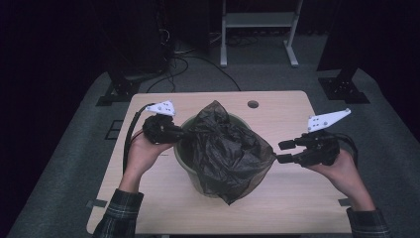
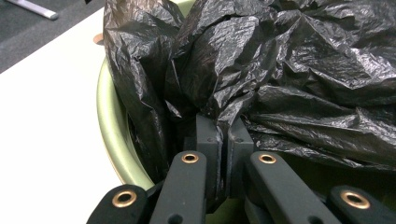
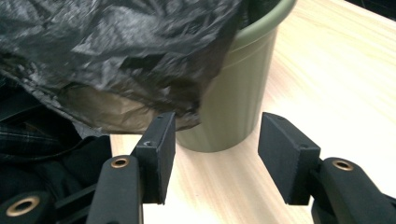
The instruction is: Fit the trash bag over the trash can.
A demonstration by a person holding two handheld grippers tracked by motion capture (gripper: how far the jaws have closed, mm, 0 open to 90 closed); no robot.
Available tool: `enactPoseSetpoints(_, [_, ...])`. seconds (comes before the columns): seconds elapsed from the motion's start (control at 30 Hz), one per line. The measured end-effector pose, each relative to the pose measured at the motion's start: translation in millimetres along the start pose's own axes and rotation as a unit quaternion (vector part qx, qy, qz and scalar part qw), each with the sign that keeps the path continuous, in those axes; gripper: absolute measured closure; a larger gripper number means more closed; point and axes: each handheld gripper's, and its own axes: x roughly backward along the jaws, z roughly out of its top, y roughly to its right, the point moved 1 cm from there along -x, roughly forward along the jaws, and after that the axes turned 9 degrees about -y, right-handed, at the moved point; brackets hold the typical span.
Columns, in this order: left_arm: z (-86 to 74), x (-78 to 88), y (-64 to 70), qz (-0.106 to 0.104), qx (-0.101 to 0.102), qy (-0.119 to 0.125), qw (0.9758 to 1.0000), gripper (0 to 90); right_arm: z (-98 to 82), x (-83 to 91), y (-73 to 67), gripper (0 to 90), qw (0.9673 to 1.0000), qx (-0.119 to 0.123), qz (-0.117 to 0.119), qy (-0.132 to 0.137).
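Lining a bin with a bag, roughly midway by the look of it; green bin (image 1: pixel 184 159) stands near the middle of the wooden table (image 1: pixel 292 203), black bin bag (image 1: pixel 228 151) bunched in and over its mouth, crumpled, not spread; a loose corner of the bag hangs over the near rim and down the bin's side toward the person, another peak sticks up at the far side; rim bare at the left, in the left gripper view the green rim (image 2: pixel 108 122) shows uncovered beside the film; left gripper (image 1: pixel 174 133) sits at the bin's left rim, jaws closed tight on a fold of the bag (image 2: pixel 224 88), film pinched between the pads; right gripper (image 1: pixel 286 151) is just off the bag's right edge, jaws parted, nothing between them, pads apart from the film; in the right gripper view the bag (image 3: pixel 116 51) droops over the bin wall (image 3: pixel 233 107) just ahead of the spread jaws; judged left to do: grab the right side, pull the bag open, fold its edge down over the rim all round, push the middle down inside; brands, labels, writing: none readable on bin, bag or grippers.
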Motion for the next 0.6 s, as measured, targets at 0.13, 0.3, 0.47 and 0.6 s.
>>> enactPoseSetpoints(0.13, [0.1,-2.4,0.1,-0.003,0.0,-0.006,1.0,87.1,1.6,-3.5,-7.7,45.5,0.9998,0.007,0.014,0.012])
enactPoseSetpoints(0.3, [-0.2,-5.1,2.1,-0.007,-0.003,-0.016,0.9998,86.9,12.6,-5.0,-14.2,74.4,0.9989,0.024,0.035,0.018])
enactPoseSetpoints(0.47, [-0.8,-4.9,6.6,-0.013,-0.011,-0.028,0.9995,80.7,22.4,-5.1,-15.6,85.4,0.9985,0.029,0.041,0.02])
enactPoseSetpoints(0.6, [-1.6,-1.8,9.4,-0.011,-0.01,-0.027,0.9995,64.2,34.2,-5.1,-15.4,88.4,0.9984,0.035,0.039,0.022])
